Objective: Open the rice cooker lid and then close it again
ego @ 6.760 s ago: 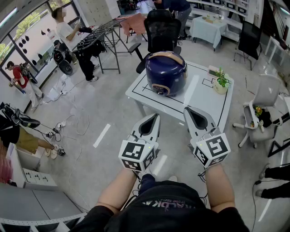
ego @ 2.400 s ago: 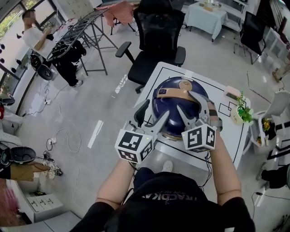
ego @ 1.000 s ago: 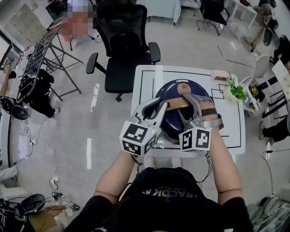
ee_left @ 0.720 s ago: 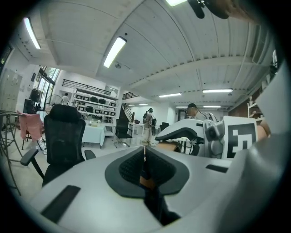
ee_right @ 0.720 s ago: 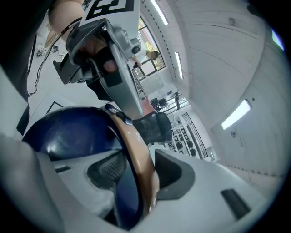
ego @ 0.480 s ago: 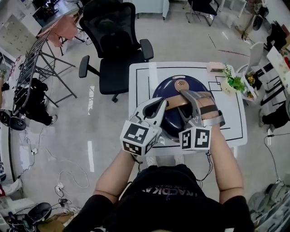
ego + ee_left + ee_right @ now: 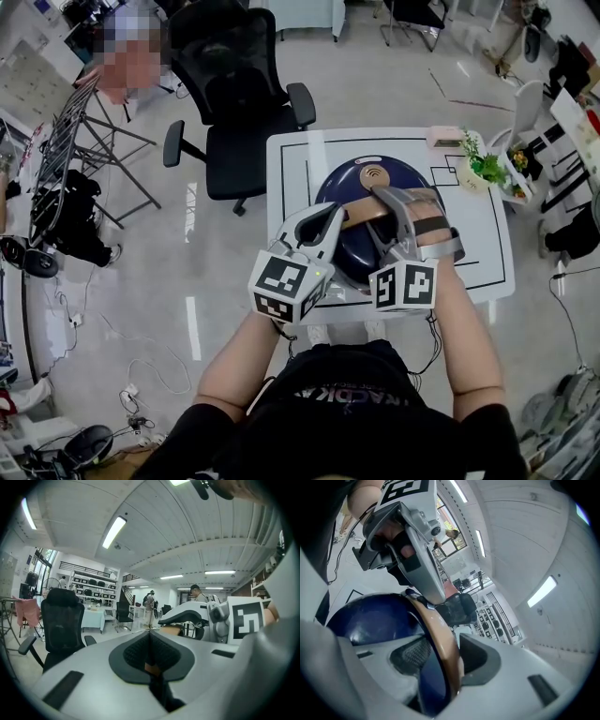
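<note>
Head view: the blue rice cooker (image 7: 367,178) sits lid-down mid-bench (image 7: 291,155). The left tool (image 7: 330,217) is at the left end of its tan handle (image 7: 361,217), and the right tool (image 7: 394,202) is over the right part.

Left gripper view: the left tool (image 7: 150,656) has its jaws pressed together.

Right gripper view: the right tool (image 7: 440,660), whose jaws have just been closing, pinches the handle (image 7: 440,639).

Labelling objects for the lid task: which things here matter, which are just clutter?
Job: rice cooker; its tan handle; right gripper, jaws just closed on that handle; left gripper, shut, empty.
Lying about: potted plant; pink box; black office chair; drying rack.
</note>
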